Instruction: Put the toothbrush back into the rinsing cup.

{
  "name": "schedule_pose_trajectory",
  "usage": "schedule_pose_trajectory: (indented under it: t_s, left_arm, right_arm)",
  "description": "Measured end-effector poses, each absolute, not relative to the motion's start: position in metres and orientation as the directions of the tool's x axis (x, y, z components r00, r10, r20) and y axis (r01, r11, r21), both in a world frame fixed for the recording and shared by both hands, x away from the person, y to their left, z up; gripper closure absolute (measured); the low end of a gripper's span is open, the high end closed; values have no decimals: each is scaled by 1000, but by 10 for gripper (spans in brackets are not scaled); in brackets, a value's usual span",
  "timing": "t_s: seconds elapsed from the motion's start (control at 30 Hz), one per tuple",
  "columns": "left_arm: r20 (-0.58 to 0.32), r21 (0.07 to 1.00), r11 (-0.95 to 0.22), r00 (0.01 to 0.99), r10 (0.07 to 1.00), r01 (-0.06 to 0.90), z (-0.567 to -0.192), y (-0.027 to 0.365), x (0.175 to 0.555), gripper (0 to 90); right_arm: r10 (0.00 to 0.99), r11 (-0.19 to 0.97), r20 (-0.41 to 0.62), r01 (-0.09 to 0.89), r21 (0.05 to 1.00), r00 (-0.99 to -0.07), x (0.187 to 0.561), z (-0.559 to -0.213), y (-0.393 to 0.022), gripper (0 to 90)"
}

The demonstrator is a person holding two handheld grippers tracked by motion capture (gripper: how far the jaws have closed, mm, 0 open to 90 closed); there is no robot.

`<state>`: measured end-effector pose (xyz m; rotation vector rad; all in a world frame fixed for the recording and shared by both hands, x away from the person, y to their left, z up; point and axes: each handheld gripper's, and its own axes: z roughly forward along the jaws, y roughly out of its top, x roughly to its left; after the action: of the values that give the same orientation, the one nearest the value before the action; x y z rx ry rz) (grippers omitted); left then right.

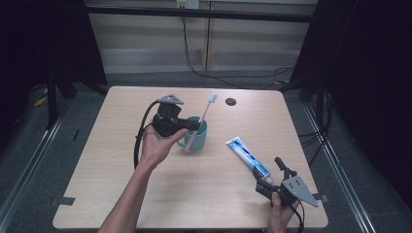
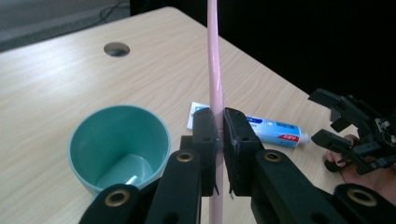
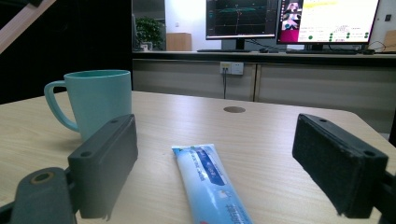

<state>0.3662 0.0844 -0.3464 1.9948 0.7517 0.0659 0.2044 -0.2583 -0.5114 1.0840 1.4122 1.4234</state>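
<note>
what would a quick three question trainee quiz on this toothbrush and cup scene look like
1. True or false: the left hand-held gripper is shut on the pink toothbrush.
2. Multiple choice: where does the toothpaste tube lie? A) inside the teal cup; B) flat on the table, ahead of the right hand-held gripper; C) between the left jaws.
3. Fill the gap: the right hand-held gripper's jaws stand ____, with nothing pressed between them.

Key
1. True: the pads clamp the handle, and the toothbrush stands roughly upright beside the cup.
2. B.
3. Open.
</note>
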Motion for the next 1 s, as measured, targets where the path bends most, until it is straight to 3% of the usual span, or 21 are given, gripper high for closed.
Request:
schedule_pose_trajectory:
  t_s: [0.23, 0.73, 1.0]
  left_arm:
    - [-200, 868, -290, 818, 539, 403, -341, 91, 364, 843]
    - [-219, 932, -122, 797, 563, 342, -337, 104, 371, 843]
    - [-198, 947, -98, 794, 575, 307, -334, 107, 374, 843]
  right_arm:
    - [960, -19, 22, 13, 1000, -279, 204, -511, -258, 135]
    - [960, -16, 18, 9, 1000, -278, 204, -512, -258, 135]
    - [960, -16, 18, 8, 1000, -279, 204, -512, -258, 136]
